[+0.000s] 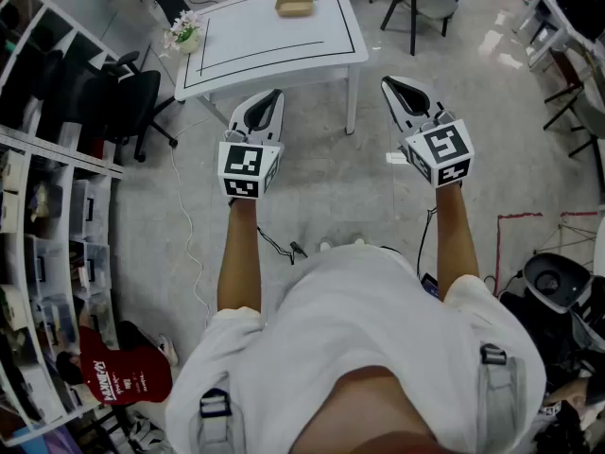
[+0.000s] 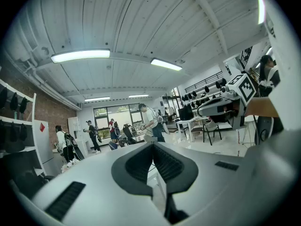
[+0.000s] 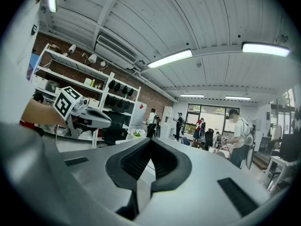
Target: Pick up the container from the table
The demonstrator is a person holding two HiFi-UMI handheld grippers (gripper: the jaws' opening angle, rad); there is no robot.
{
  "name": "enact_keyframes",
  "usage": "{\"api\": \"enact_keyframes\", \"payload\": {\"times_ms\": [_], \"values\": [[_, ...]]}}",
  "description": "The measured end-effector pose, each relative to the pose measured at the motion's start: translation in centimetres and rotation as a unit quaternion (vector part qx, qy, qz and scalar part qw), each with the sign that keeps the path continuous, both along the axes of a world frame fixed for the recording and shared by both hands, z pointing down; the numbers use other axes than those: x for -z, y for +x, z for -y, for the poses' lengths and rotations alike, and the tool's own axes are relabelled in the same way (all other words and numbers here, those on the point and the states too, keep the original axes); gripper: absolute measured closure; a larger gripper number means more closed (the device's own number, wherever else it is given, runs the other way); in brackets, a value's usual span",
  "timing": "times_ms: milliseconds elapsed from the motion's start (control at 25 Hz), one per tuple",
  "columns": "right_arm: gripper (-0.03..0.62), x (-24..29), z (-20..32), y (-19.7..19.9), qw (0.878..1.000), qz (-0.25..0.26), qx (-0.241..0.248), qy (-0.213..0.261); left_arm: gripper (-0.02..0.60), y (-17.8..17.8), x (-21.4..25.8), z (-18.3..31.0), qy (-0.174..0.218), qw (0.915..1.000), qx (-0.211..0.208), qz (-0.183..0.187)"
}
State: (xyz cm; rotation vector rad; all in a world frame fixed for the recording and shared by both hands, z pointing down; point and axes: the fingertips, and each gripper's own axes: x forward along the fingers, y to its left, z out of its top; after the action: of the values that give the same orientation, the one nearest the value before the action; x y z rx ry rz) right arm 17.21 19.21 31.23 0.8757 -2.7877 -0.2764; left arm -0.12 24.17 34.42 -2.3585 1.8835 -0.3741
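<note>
Head view, read from left to right. Storage shelves [image 1: 47, 216] stand far to the left of the left gripper, and a black office chair [image 1: 121, 91] stands ahead of it to the left. A small pot of flowers [image 1: 183, 34] sits on the near left corner of the white table [image 1: 274, 62], ahead of that gripper and slightly to its left.

The left gripper [image 1: 274, 96] is held out in front of the person, roughly level. It points at the table's near edge and stays short of it, above the floor. In the left gripper view its dark ribbed pads [image 2: 165, 161] are pressed together at the tips, with nothing between them. The right gripper's marker cube [image 2: 244, 87] shows at the right of that view.

The container [image 1: 294, 6], a shallow tan tray, lies on the far part of the table. It is well ahead of both grippers, nearly straight ahead of the left one and ahead-left of the right one, and neither touches it.

The right gripper [image 1: 393, 84] is held beside the left one and well apart from it, just off the table's near right corner. In the right gripper view its pads [image 3: 165, 161] also meet at the tips and pinch nothing. A chair [image 1: 421, 3] stands ahead of this gripper, to the right of the table.
</note>
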Motion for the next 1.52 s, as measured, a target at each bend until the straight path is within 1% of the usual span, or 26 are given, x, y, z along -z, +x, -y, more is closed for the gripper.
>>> {"api": "enact_keyframes", "payload": {"times_ms": [160, 240, 320, 400, 480, 520, 640, 800, 880, 1000, 1200, 1320, 1520], "values": [[0.582, -0.4, 1.1, 0.4, 1.000, -0.001, 0.004, -0.005, 0.563, 1.2, -0.1, 1.1, -0.001, 0.9998, -0.012, 0.014], [0.582, -0.4, 1.6, 0.9, 1.000, 0.013, 0.012, -0.012, 0.563, 2.0, -0.3, 1.7, -0.002, 0.9996, -0.018, 0.022], [0.580, -0.7, 2.2, 1.7, 0.999, 0.030, 0.022, -0.018, 0.563, 2.7, -0.7, 2.1, -0.005, 0.9996, -0.019, 0.020], [0.580, -1.0, 3.0, 2.3, 0.999, 0.038, 0.024, -0.025, 0.563, 3.2, -1.1, 2.7, -0.008, 0.9998, -0.014, 0.010], [0.580, -1.7, 4.1, 2.6, 0.998, 0.036, 0.027, -0.032, 0.563, 3.3, -1.8, 3.4, -0.012, 0.9999, -0.004, 0.001], [0.580, -2.1, 4.6, 2.5, 0.998, 0.035, 0.031, -0.035, 0.563, 3.3, -2.2, 3.8, -0.015, 0.9999, 0.001, 0.003], [0.582, -3.0, 6.1, 2.3, 0.997, 0.031, 0.048, -0.042, 0.563, 3.1, -3.4, 5.3, -0.031, 0.9989, 0.015, 0.032], [0.582, -3.5, 9.1, 1.6, 0.997, 0.024, 0.053, -0.041, 0.563, 2.2, -3.9, 8.2, -0.036, 0.9991, 0.016, 0.017], [0.582, -3.5, 11.3, 0.6, 0.998, 0.030, 0.046, -0.035, 0.563, 0.9, -4.2, 10.1, -0.038, 0.9991, 0.014, 0.011], [0.582, -3.8, 14.8, -2.0, 0.998, 0.035, 0.039, -0.031, 0.563, -1.9, -5.0, 13.4, -0.040, 0.9991, 0.014, 0.004], [0.582, -4.6, 21.8, -8.8, 0.998, 0.035, 0.045, -0.040, 0.563, -8.5, -5.7, 21.0, -0.036, 0.9993, 0.009, 0.001], [0.582, -4.6, 26.2, -12.7, 0.998, 0.028, 0.034, -0.049, 0.563, -12.0, -5.4, 26.1, -0.037, 0.9993, -0.010, -0.001], [0.582, -4.7, 33.1, -18.3, 0.998, 0.017, 0.014, -0.052, 0.563, -17.1, -4.8, 34.2, -0.041, 0.9981, -0.043, 0.019]]}}
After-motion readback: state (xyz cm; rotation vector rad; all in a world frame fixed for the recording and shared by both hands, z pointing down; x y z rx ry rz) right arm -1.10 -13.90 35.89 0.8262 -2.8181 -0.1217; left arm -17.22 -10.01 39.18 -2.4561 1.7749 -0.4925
